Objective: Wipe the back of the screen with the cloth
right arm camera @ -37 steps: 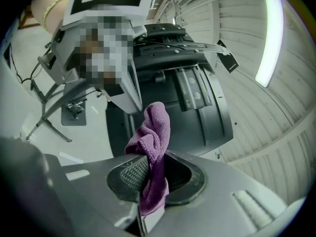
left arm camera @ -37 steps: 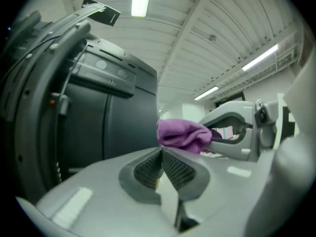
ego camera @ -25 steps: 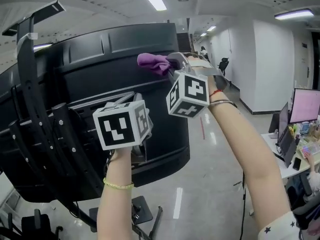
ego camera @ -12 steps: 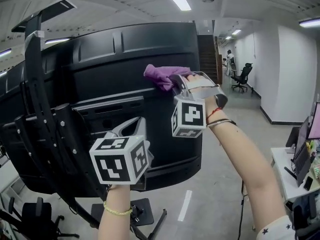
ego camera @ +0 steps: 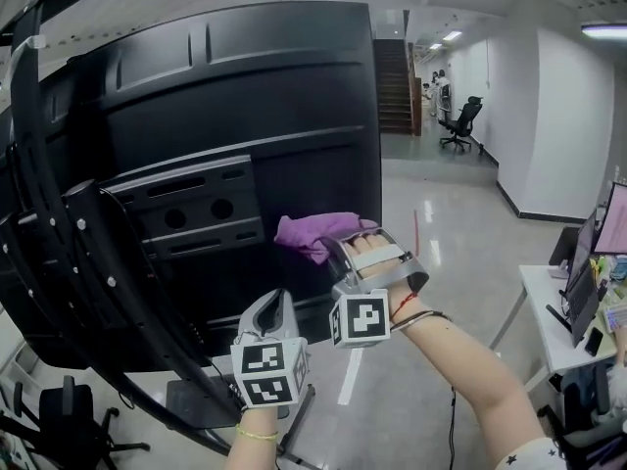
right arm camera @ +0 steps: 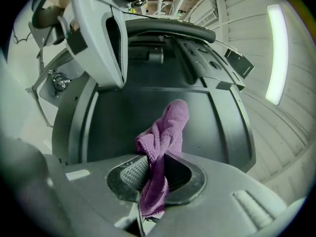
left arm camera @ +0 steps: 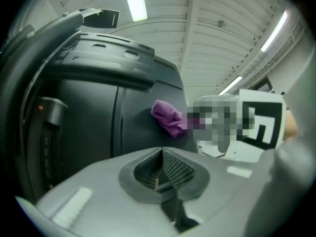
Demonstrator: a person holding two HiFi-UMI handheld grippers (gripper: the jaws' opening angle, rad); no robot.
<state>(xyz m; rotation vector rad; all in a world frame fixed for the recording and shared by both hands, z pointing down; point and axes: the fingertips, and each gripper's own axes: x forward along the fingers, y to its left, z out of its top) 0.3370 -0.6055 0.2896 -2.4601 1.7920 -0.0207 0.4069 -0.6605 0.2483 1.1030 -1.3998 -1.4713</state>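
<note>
The big black back of the screen [ego camera: 245, 116] fills the left and middle of the head view. A purple cloth [ego camera: 312, 234] is pressed against its lower right part, pinched in my right gripper [ego camera: 338, 248], which is shut on it. From the right gripper view the cloth [right arm camera: 163, 132] sticks up out of the jaws toward the dark panel [right arm camera: 163, 107]. My left gripper [ego camera: 269, 321] hangs lower, near the screen's bottom edge, shut with nothing in it. In the left gripper view the cloth [left arm camera: 168, 117] shows ahead against the panel [left arm camera: 98, 117].
A black stand with metal arms [ego camera: 69, 262] runs down the screen's left side to a base [ego camera: 196, 399] on the floor. An office chair [ego camera: 460, 123] stands far down the hall. A desk with monitors [ego camera: 588, 272] is at the right edge.
My right gripper has dragged the cloth down the panel from near the top to its lower right part. The left gripper has dropped lower as well.
</note>
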